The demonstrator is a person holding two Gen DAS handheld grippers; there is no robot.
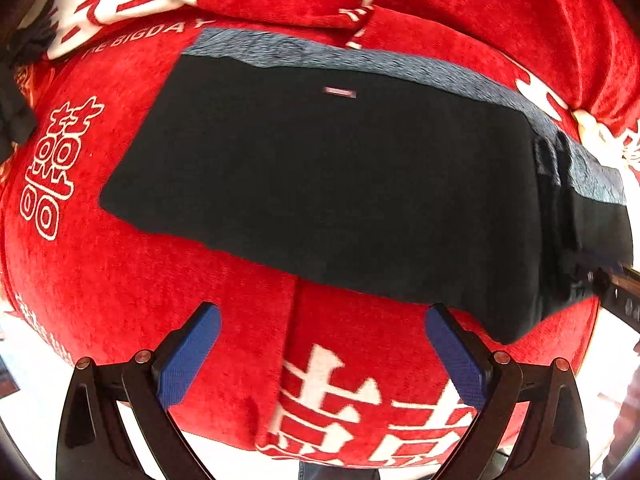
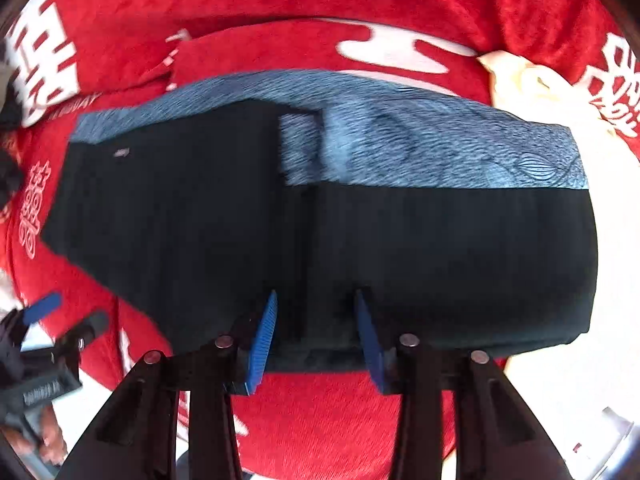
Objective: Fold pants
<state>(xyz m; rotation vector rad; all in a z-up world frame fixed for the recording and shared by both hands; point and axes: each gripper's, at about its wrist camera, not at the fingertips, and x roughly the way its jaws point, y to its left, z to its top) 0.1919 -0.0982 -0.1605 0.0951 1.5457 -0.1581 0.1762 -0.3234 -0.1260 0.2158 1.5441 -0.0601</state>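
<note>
The black pants (image 2: 280,232) are lying flat on a red blanket (image 1: 180,288) with white letters, and they are looking already folded into a long, neat band. A blue-grey patterned cloth (image 2: 420,148) is lying partly under them along the far edge; I cannot tell if it is the inside of the pants or another piece. A small label (image 1: 340,92) is showing on the black fabric near the far side. The right tool (image 2: 316,304) is hovering at the near edge of the pants, its blue pads (image 2: 262,336) standing apart with the dark fabric seen between them, so it is released and not pinching anything; I judge it is placed there to take this edge for the next fold. The left tool (image 1: 322,316) is waiting over the bare blanket just beside the near edge of the pants, its blue pads wide apart and holding nothing. In the right wrist view a hand (image 2: 48,440) is gripping the handle of the left tool at the lower left. A cream-coloured cloth (image 2: 532,84) is lying at the far right on the blanket.
</note>
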